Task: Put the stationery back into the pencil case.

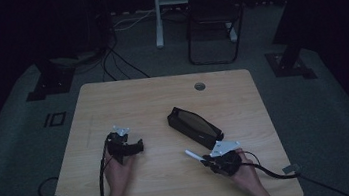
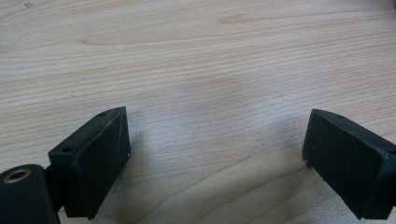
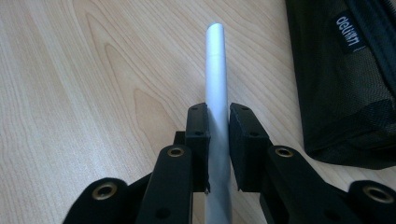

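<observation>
A white pen [image 3: 217,79] sticks out forward between the jaws of my right gripper [image 3: 218,116], which is shut on it. In the high view the right gripper [image 1: 205,160] is near the table's front right, and the white pen [image 1: 192,155] points left and away from it. A black mesh pencil case [image 1: 194,124] lies at the table's middle, just beyond the pen; the same pencil case [image 3: 345,79] sits to the right of the jaws in the right gripper view. My left gripper [image 1: 140,146] rests at the front left, its jaws open over bare wood [image 2: 215,140].
The wooden table [image 1: 127,98] has a round cable hole [image 1: 200,86] near its far edge. Behind it stand a folding chair [image 1: 213,22] and a white post [image 1: 156,14] on dark carpet. Cables trail off both grippers over the front edge.
</observation>
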Demonstrator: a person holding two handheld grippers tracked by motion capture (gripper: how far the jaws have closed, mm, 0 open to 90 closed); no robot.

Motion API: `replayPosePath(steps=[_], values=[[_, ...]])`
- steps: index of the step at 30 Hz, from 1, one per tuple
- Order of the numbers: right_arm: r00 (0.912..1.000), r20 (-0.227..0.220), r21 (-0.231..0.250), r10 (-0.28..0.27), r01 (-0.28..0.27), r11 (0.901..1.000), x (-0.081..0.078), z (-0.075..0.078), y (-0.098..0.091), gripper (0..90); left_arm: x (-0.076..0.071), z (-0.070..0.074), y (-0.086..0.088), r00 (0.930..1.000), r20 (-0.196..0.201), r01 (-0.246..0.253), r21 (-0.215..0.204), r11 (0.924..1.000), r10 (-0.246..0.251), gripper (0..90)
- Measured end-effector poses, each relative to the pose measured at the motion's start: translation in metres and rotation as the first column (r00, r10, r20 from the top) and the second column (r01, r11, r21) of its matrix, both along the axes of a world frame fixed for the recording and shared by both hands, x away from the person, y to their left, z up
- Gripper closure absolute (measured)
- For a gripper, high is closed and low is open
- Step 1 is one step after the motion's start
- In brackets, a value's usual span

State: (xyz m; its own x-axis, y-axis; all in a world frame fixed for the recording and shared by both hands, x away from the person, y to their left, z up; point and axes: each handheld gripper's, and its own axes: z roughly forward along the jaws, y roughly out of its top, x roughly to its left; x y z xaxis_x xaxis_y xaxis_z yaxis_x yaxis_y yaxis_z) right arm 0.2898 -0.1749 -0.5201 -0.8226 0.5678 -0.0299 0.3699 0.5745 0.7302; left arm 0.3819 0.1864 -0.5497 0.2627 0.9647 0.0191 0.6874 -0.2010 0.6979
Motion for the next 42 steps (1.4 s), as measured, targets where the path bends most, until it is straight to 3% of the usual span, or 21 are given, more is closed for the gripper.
replayPosePath(steps=[42], values=[[0.9992, 0.041, 0.063, -0.002, 0.0, 0.998, -0.006, 0.029, -0.012, 79.0, 0.0, 0.0, 0.0, 1.0, 0.0, 0.0, 0.0, 1.0, 0.0, 7.9]])
